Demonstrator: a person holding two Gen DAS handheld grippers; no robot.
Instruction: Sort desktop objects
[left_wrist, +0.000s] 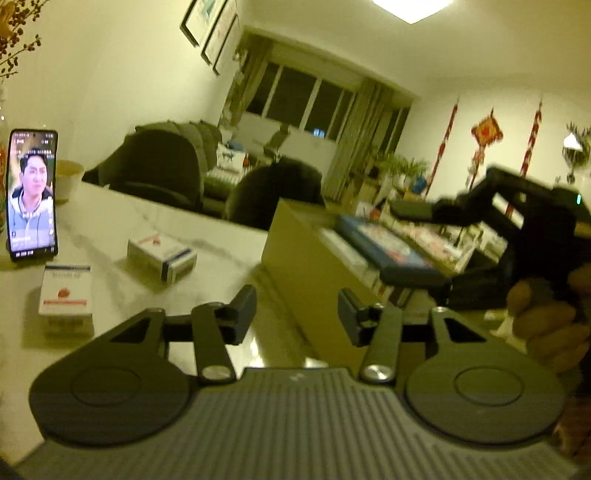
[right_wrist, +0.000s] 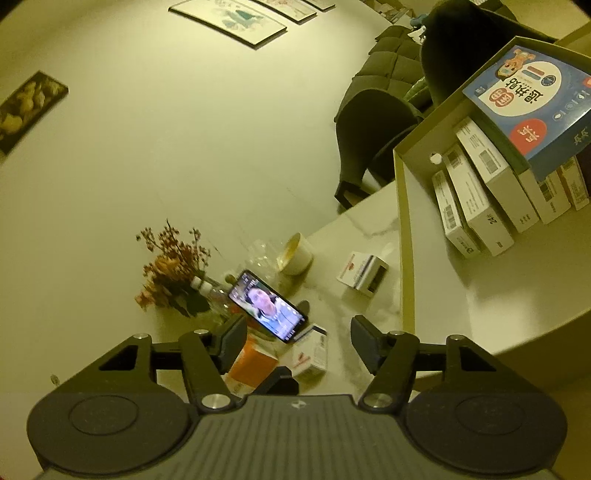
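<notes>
Left gripper (left_wrist: 297, 312) jaws open, empty; right gripper (right_wrist: 299, 341) likewise. Glossy marble-look table (right_wrist: 373, 225); cardboard box (right_wrist: 406, 229) holds blue carton (right_wrist: 532, 99), white packs, one marked "24".

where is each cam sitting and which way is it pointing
Left wrist: sits on the left gripper, facing level across the table toward chairs and window; its open jaws show, also the right gripper and the hand holding it.
Right wrist: sits on the right gripper, tilted, facing down at the table and wall; only its open jaws show.
Shared: phone, cardboard box, blue box.
</notes>
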